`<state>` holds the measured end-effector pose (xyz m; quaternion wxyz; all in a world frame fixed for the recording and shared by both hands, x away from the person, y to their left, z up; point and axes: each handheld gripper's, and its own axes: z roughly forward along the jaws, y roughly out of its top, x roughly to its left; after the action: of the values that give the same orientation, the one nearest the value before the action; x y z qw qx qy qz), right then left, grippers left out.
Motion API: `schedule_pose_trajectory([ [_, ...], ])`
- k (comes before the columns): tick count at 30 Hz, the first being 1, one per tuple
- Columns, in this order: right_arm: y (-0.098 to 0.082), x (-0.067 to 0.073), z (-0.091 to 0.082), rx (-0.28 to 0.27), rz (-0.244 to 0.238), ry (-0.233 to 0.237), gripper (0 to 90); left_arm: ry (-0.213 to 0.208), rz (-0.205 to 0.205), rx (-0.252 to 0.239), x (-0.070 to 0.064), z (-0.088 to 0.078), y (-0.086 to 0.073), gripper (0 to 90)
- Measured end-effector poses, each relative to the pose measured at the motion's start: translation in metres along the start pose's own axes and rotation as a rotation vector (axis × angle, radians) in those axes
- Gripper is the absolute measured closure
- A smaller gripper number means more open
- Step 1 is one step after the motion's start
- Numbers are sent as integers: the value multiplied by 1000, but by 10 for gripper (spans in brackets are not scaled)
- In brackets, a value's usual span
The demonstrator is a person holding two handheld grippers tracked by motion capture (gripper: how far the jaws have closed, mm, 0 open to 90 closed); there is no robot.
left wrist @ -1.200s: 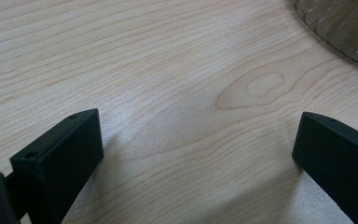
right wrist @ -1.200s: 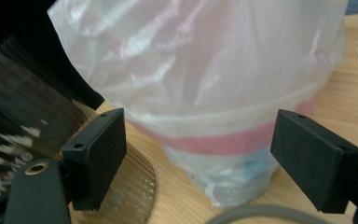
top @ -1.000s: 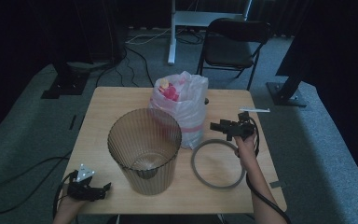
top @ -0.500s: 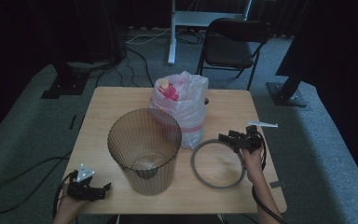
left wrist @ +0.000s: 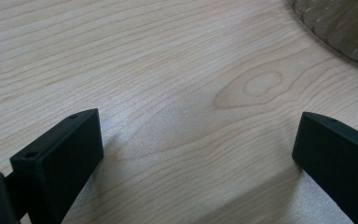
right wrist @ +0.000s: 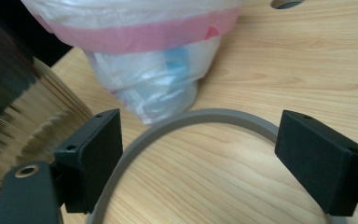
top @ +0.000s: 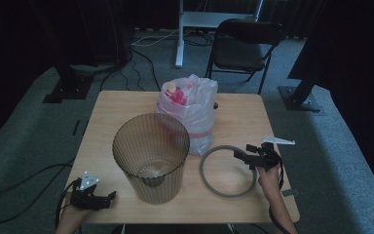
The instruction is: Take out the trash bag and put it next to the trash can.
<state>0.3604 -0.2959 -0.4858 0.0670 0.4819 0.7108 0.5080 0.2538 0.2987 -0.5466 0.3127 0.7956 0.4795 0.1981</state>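
Grey ring [top: 227, 171]: flat on the wooden bench [top: 253, 117], front right, just beside the ribbed bin [top: 151, 155]. Right tongs [top: 246, 157]: released, jaws wide apart, poised at the ring's right rim, pointing leftward across it. In the right gripper view, ring's arc [right wrist: 205, 122] running between the two jaws, right tongs [right wrist: 200, 154] straddling it, no visible contact with either jaw. White plastic bag [top: 190, 113] with pink band: upright behind the ring, close against the bin. Left tongs [top: 108, 196]: released, low over bare bench at front left corner, well apart from the ring; bin's base [left wrist: 340, 25] at the upper corner of the left gripper view.
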Motion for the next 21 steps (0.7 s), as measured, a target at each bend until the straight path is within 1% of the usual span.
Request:
schedule_pose_trajectory([
  [6, -9, 0, -5, 11, -9, -17, 141, 1, -1, 0, 0, 0, 0, 18],
  [11, -17, 1, -12, 16, -16, -12, 140, 0, 1, -1, 0, 0, 0, 18],
  [13, -20, 2, -15, 14, -21, -19, 131, -1, 1, -2, 0, 0, 0, 18],
  [14, -22, 2, -17, 12, -23, -26, 131, -1, 1, -2, 0, 0, 0, 18],
  [17, -27, 1, -21, 28, -15, -39, 127, -1, 1, -2, 0, 0, 0, 18],
  [21, -35, 0, -24, 67, -17, -80, 133, -1, 1, -2, 0, 0, 0, 18],
])
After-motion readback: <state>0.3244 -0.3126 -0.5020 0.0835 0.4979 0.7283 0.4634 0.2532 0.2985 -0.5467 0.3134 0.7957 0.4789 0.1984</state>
